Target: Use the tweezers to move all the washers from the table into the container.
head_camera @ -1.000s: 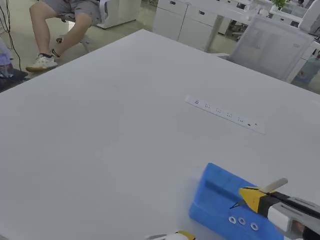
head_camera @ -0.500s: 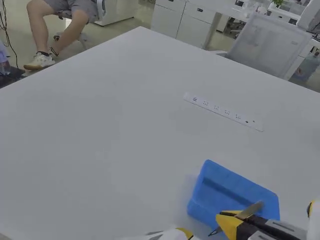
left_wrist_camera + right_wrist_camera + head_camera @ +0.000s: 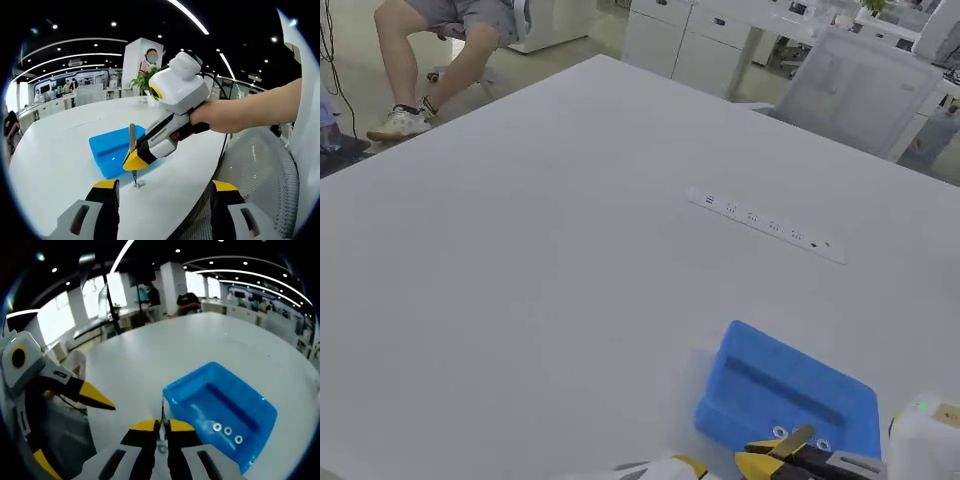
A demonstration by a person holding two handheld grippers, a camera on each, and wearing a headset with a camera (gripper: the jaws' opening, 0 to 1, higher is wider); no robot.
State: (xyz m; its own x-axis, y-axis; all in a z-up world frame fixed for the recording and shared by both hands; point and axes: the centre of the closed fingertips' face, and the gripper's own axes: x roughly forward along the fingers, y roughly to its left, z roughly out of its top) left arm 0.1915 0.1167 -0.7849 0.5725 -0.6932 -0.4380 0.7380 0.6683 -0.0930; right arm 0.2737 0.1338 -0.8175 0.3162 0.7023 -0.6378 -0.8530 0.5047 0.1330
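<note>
My right gripper (image 3: 159, 432) clamps the tweezers (image 3: 132, 137), tips at a washer (image 3: 138, 184) that my own jaws half hide; my left gripper (image 3: 166, 187) gapes wide.

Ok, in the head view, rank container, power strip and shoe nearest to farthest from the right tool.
1. Blue container, just behind the right tool.
2. Power strip, mid-table.
3. Shoe, on the floor, far left.

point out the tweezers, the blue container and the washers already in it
tweezers (image 3: 132, 137): left gripper view, on the upper handle end.
blue container (image 3: 197, 402): right gripper view, on its bare floor.
washers (image 3: 228, 431): right gripper view, on the middle one of three.
</note>
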